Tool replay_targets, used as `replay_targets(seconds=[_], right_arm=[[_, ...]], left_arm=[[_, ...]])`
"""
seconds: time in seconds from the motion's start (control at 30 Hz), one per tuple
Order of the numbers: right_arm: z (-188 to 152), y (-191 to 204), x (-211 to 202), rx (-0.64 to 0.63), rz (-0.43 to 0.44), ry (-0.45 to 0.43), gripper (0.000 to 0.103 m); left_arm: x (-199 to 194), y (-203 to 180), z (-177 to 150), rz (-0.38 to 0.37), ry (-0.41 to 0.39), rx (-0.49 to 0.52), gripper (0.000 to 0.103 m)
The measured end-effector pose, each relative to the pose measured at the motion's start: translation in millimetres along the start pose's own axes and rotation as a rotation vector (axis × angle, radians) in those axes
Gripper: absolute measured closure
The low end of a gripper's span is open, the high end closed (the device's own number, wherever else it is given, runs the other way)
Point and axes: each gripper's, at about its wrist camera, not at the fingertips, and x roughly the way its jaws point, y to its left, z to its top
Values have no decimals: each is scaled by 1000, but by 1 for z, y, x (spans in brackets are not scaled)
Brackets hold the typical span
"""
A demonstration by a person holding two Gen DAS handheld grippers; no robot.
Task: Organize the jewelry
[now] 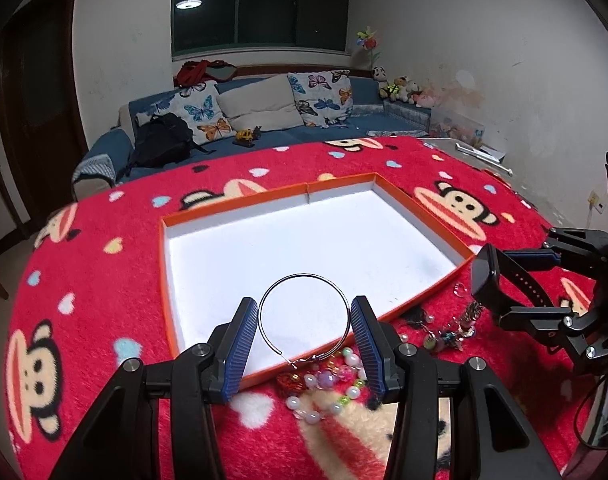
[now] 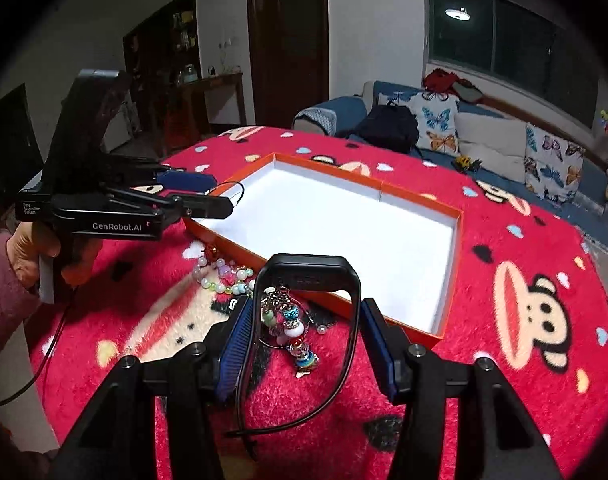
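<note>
On the left, the left gripper (image 1: 304,316) pinched a thin metal hoop earring (image 1: 304,314) between its two blue pads, hovering over the near edge of the orange box (image 1: 166,264), whose white interior lay bare. The hoop looked light and springy; squeezed across its width it would probably flex, and the smooth wire could slip, so a gentle hold across the ring seemed the sensible one. Its small clasp end hung towards the gripper.

Just beside the box's near wall, on the red monkey-print blanket (image 1: 104,200) covering the tabletop, lay a bead bracelet (image 1: 327,384) of pale and green beads. It appeared limp and would likely drape if lifted by one bead, so taking a bunched section might serve better.

Further right sat a cluster of charm pieces (image 2: 290,324), glassy and perhaps fragile.

On the right, the right gripper (image 2: 304,332) held a black smartwatch (image 2: 307,272), its fingers closed against the outside of the looped strap, with the watch body pointing towards the box. The strap looked soft and rubbery, the body stiffer and heavier.
</note>
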Motion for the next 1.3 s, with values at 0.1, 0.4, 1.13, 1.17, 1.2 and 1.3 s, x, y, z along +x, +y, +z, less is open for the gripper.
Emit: replay_targets(seconds=[0.1,0.4,1.13,1.17,1.2,1.3], right_arm=[[-1,1,-1,8,14,-8,44],[-8,-7,0,72,48,13,44],[-43,-21,-16,175,69,77,44],[-43,-20,-17,175,70,75,44],[-43,-20,-18,173,70,72,44],[-42,-19,-20,165,69,60,44]], left_arm=[[4,-6,-6,-13,14,8,51],[17,-31,-18,-84,42,19,51],[49,-120,-42,-58,136,256,51],[50,-122,-43,-52,136,268,51],[50,-125,-44,-46,134,279,51],[53,-132,-43,-25,134,307,51]])
